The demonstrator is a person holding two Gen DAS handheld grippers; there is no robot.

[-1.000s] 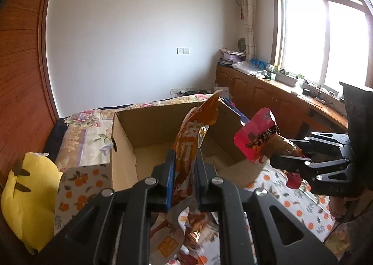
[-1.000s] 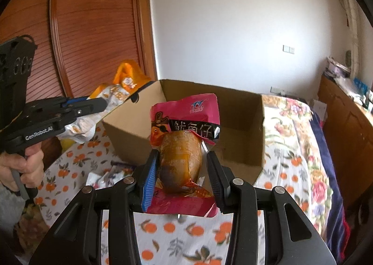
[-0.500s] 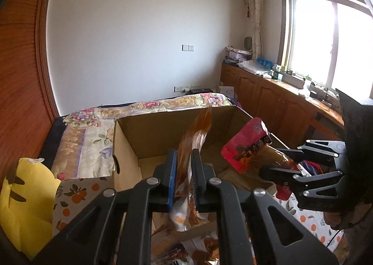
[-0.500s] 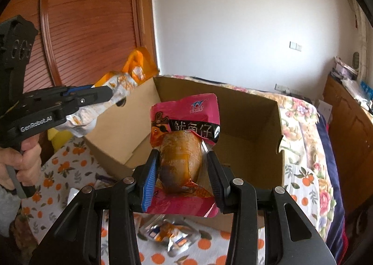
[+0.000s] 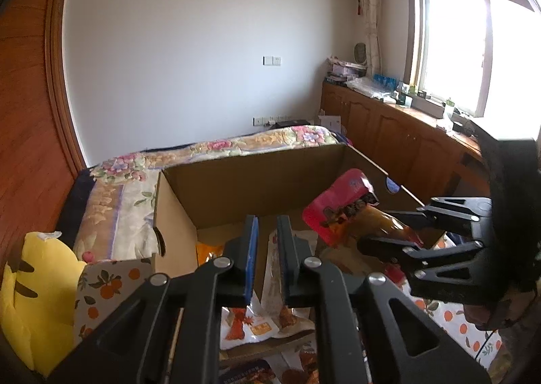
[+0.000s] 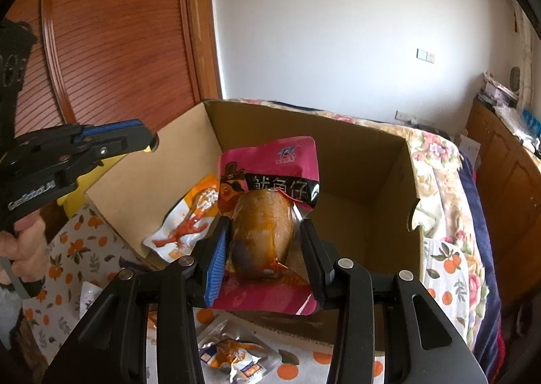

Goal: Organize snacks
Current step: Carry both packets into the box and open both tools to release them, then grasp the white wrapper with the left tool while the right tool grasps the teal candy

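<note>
An open cardboard box point(image 5: 257, 181) point(image 6: 365, 154) stands on the bed. My left gripper point(image 5: 267, 225) point(image 6: 148, 142) is open and empty above the box's near left corner. An orange-and-white snack packet point(image 5: 275, 286) point(image 6: 189, 218) lies on the box floor below it. My right gripper point(image 6: 262, 232) point(image 5: 368, 235) is shut on a pink squid snack packet point(image 6: 270, 181) point(image 5: 345, 205) and holds it over the box's front edge.
Loose snack packets point(image 6: 233, 355) point(image 5: 250, 375) lie on the orange-print cloth point(image 6: 67, 248) in front of the box. A yellow plush toy point(image 5: 30, 286) sits at the left. Wooden cabinets point(image 5: 389, 134) line the right wall under the window.
My left gripper opened and the orange packet dropped into the box. Both grippers moved forward over the box; the right still holds the pink packet.
</note>
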